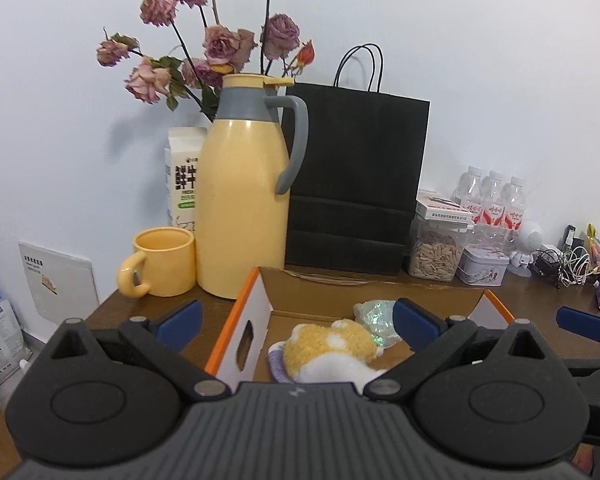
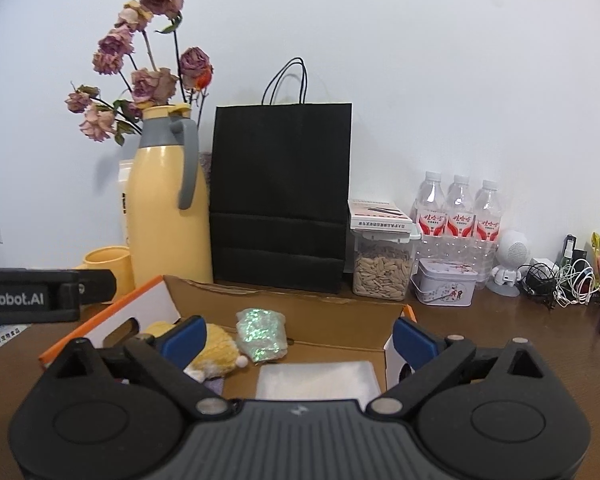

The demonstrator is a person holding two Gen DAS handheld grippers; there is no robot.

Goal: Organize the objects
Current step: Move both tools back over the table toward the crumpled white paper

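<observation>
An open cardboard box [image 1: 340, 280] with an orange-edged flap stands on the brown table [image 1: 112, 308]. In it lie a yellow and white plush toy [image 1: 332, 348], a glittery green pouch [image 1: 374, 316] and a clear plastic packet [image 2: 318, 380]. My left gripper [image 1: 296, 324] hovers over the box's left side, open, with nothing between its blue pads. My right gripper [image 2: 299, 338] hangs over the box [image 2: 280, 294], open and empty, above the plush toy [image 2: 216, 350] and pouch [image 2: 262, 334]. The left gripper's body [image 2: 28, 294] shows at the left edge.
Behind the box stand a yellow thermos jug [image 1: 240, 200], a yellow mug [image 1: 164, 260], a black paper bag [image 1: 356, 184], a jar of seeds [image 1: 436, 252] and a small tin [image 1: 484, 270]. Water bottles [image 2: 458, 208] and tangled cables [image 2: 560, 284] sit at the right.
</observation>
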